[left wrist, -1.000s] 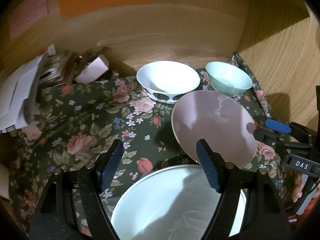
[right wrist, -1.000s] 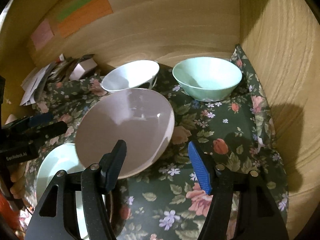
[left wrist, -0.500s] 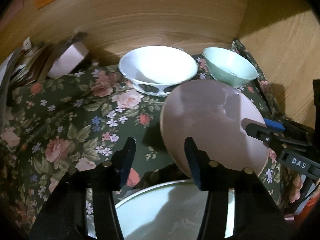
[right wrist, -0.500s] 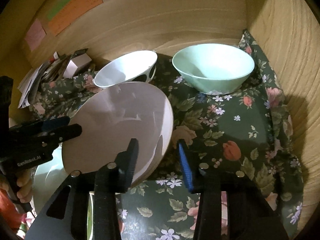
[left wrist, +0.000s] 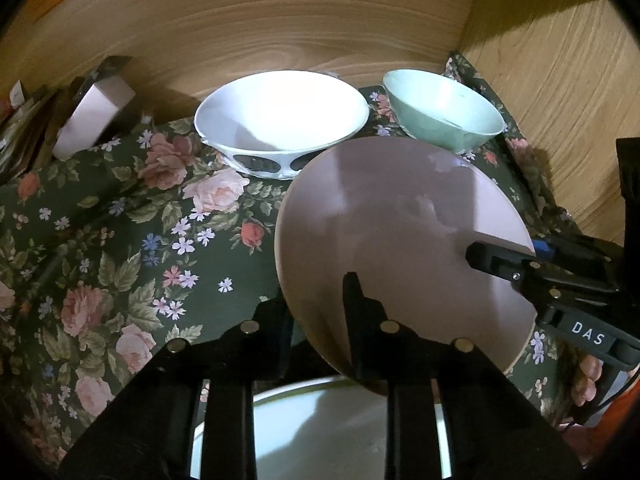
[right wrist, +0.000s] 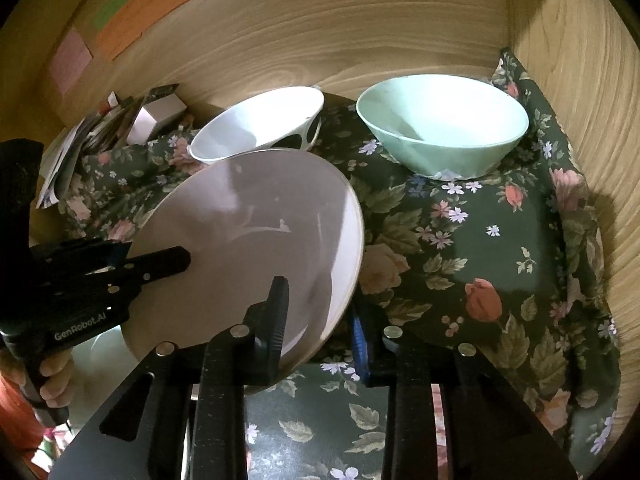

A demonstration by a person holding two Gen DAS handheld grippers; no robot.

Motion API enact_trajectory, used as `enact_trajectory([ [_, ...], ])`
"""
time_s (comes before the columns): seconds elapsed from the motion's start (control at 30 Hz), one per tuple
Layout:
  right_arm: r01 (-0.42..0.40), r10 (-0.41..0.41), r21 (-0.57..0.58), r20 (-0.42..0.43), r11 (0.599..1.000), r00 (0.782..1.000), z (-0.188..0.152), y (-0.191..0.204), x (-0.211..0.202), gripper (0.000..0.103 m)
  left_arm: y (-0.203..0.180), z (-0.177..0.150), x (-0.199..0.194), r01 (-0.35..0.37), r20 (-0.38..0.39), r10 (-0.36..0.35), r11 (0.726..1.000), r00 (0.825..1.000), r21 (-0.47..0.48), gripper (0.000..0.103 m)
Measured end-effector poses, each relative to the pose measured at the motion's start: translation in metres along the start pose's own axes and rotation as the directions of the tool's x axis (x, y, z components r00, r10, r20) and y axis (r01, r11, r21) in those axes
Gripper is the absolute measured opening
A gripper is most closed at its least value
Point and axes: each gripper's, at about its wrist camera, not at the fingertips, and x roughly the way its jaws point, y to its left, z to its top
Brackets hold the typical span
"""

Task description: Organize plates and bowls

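Observation:
A pink plate [left wrist: 400, 232] [right wrist: 248, 232] hangs tilted above the floral cloth, held at two places on its rim. My left gripper [left wrist: 316, 304] has its jaws closing on the near rim, with the plate's edge pinched between them; the right wrist view shows it [right wrist: 180, 256] at the left. My right gripper [right wrist: 318, 304] likewise has its jaws closing on the rim, and it appears [left wrist: 480, 252] at the plate's right side. A white bowl [left wrist: 280, 116] [right wrist: 256, 124] and a pale green bowl [left wrist: 444, 116] [right wrist: 440, 132] stand at the back. A white plate [left wrist: 320, 432] lies below my left gripper.
A dark floral cloth [left wrist: 120, 220] covers the shelf, with wooden walls [left wrist: 560, 100] behind and to the right. A pink box [left wrist: 96, 120] and loose papers [right wrist: 60, 168] crowd the back left corner. A person's hand [right wrist: 52, 376] grips the left tool.
Both grippers have gone from wide open to shut on the pink plate's rim. The left one moved forward and down toward the plate.

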Motion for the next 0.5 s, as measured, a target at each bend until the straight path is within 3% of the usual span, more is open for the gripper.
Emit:
enact_trajectory([
  [0.5, 0.035, -0.035, -0.001, 0.073, 0.999, 0.997, 0.001, 0.009, -0.030, 0.025, -0.006, -0.001, -0.027, 0.011, 0.070, -0.011, 1.000, 0.998, 0.003, 0.023],
])
